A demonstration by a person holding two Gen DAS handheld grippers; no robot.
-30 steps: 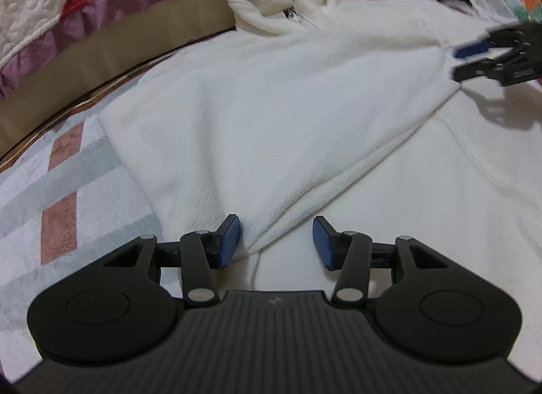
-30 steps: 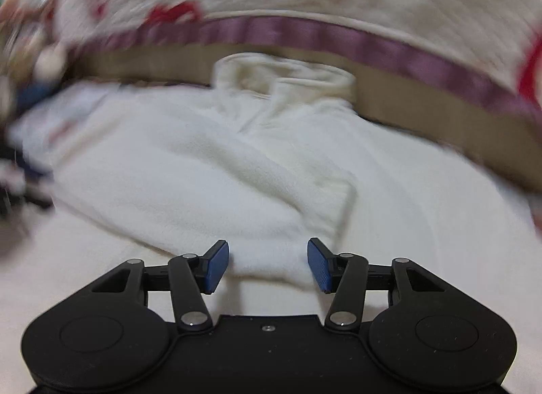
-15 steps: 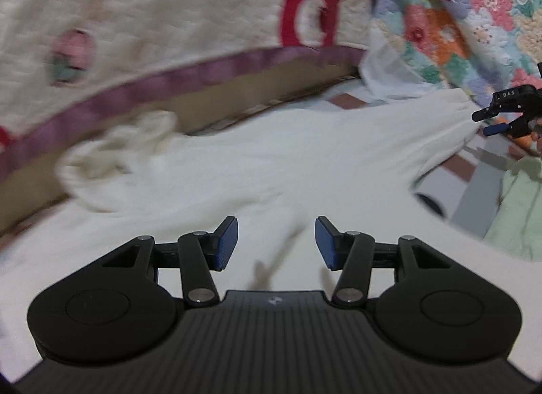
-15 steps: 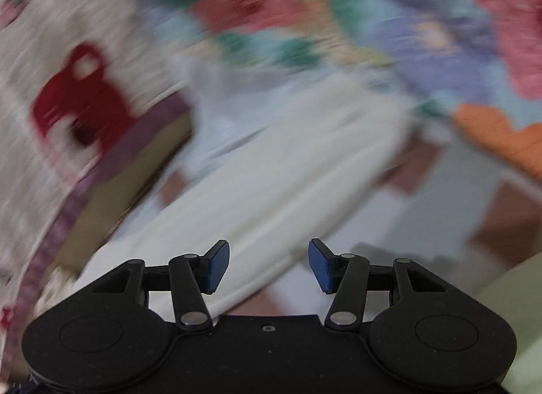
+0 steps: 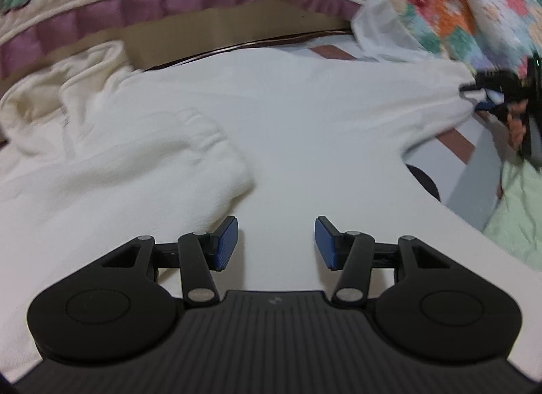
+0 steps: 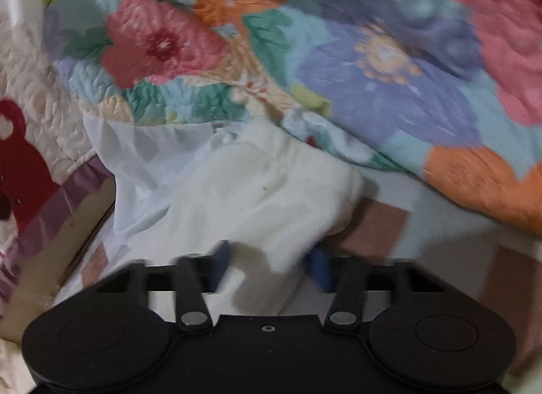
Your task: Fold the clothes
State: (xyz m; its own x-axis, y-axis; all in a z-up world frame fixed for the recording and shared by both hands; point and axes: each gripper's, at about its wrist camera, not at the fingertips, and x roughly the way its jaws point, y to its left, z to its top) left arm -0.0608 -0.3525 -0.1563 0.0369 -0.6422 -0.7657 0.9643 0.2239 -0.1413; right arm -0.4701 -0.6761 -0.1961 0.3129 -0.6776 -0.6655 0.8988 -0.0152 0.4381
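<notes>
Two grippers over white fleece hoodie [image 5: 288, 116] spread on bed [image 5: 474, 163]. Left gripper [image 5: 276, 241] gapes empty above the body, near the folded-in sleeve [image 5: 189, 163]. Right gripper [image 6: 267, 267] straddles the other sleeve's cuff [image 6: 271, 190], apparently to fold it in; grip unclear through blur.

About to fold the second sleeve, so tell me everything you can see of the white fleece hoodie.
The white fleece hoodie lies spread flat on the striped bedsheet, hood bunched toward the quilt. One sleeve is folded across the body. The other sleeve's cuff sits between the right gripper's jaws; blur hides whether they grip. The left gripper hovers open above the body.
</notes>
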